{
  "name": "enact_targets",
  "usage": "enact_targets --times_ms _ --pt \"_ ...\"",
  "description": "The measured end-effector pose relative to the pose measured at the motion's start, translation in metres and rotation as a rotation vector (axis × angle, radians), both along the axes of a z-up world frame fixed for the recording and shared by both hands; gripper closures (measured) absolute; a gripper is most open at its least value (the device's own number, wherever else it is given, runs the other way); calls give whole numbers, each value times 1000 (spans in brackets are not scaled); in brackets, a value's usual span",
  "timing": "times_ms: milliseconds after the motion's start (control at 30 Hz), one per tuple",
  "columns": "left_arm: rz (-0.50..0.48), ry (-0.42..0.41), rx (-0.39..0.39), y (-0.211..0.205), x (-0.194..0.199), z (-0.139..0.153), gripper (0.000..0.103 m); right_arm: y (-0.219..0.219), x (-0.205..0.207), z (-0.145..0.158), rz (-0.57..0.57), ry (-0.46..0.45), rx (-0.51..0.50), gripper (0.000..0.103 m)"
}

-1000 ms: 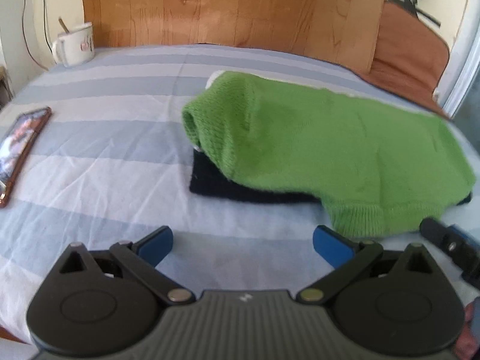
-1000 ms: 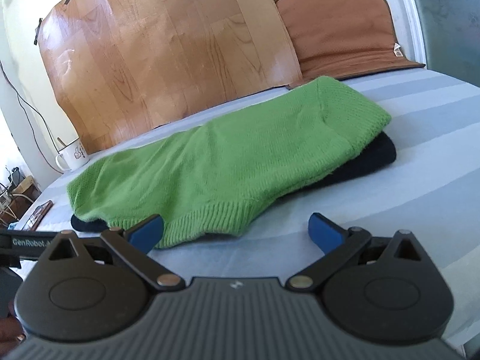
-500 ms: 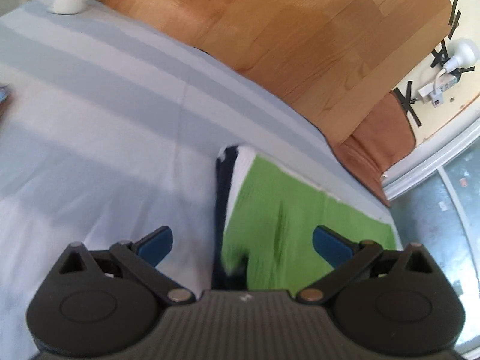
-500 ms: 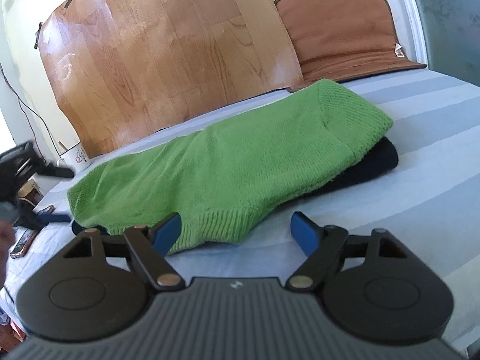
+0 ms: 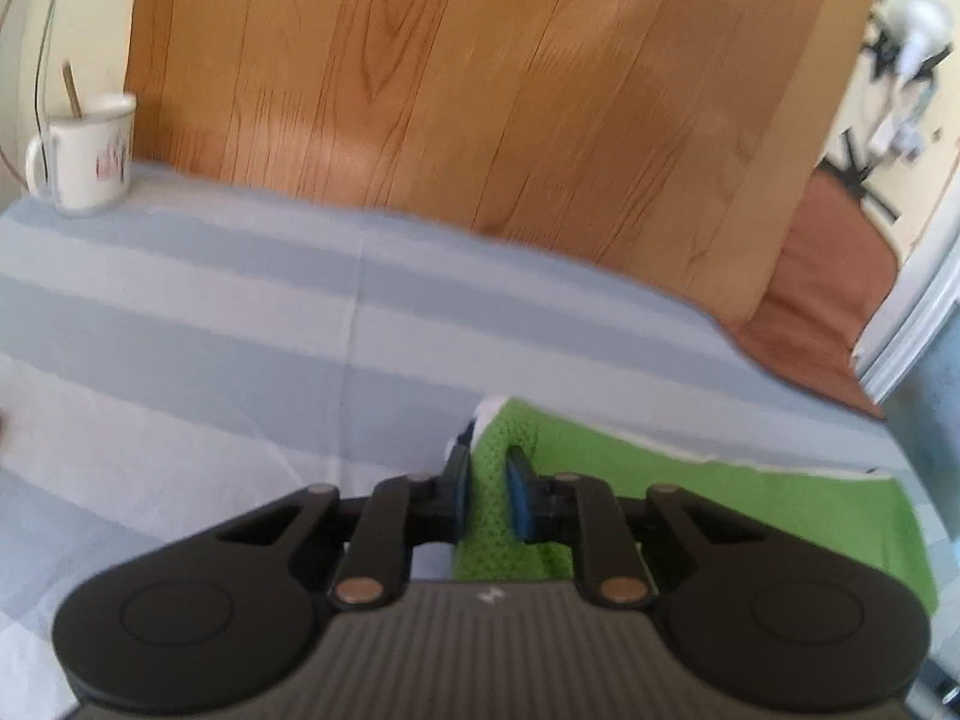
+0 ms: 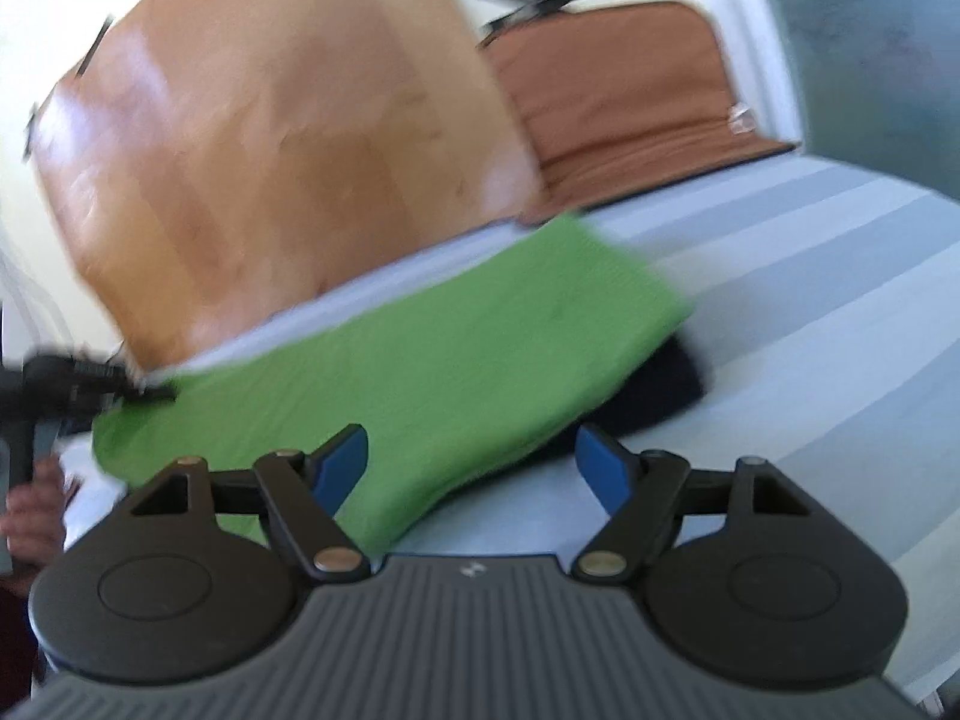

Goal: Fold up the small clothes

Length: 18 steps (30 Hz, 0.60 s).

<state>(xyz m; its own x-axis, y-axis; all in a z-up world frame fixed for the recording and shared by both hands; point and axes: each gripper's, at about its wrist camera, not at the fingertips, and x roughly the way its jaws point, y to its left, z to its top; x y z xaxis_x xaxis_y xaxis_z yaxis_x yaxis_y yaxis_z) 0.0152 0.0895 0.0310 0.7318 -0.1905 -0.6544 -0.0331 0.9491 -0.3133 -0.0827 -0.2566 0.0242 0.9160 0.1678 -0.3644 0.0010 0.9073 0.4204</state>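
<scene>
Green knitted sweater (image 5: 690, 498), low in frame, has its edge pinched in the just-closed left gripper (image 5: 489, 495) for folding, while the right gripper (image 6: 474, 468) hovers partly open, empty.

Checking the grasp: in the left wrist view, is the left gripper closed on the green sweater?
Yes, the left gripper pinches a fold of the green sweater.

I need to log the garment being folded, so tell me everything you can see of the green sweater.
The green sweater is a bright green knit, lying spread across the striped sheet on top of a dark garment. The left hand-held gripper has just closed on a bunched fold at one end; the right hand-held gripper is open at its near edge.
</scene>
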Motion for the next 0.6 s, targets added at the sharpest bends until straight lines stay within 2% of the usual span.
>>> enact_targets --times_ms 67,100,133,200,300,400,500,533,600 --pt "5 19 26 -7 -3 -3 78 -21 2 0 -43 18 58 24" --pt "1 12 27 -10 -7 -1 66 -31 3 -2 -58 29 85 24" --pt "-23 5 4 -10 -13 2 45 -40 3 -4 -74 38 105 24" --pt "-47 -20 -68 0 -29 6 34 -56 5 -8 -104 59 143 24" --pt "-67 -25 -103 0 -43 9 36 -73 19 -15 -98 93 232 24" --pt "-69 -6 -74 -9 -46 8 37 -71 35 -17 -54 95 309 23" --pt "-48 18 -25 -19 -47 4 40 -54 47 -18 -25 73 295 24" --pt "-31 26 11 -23 -45 1 40 -49 51 -17 -22 75 279 29" --pt "-19 53 83 -32 -43 -5 36 -46 57 -17 -22 91 275 46"
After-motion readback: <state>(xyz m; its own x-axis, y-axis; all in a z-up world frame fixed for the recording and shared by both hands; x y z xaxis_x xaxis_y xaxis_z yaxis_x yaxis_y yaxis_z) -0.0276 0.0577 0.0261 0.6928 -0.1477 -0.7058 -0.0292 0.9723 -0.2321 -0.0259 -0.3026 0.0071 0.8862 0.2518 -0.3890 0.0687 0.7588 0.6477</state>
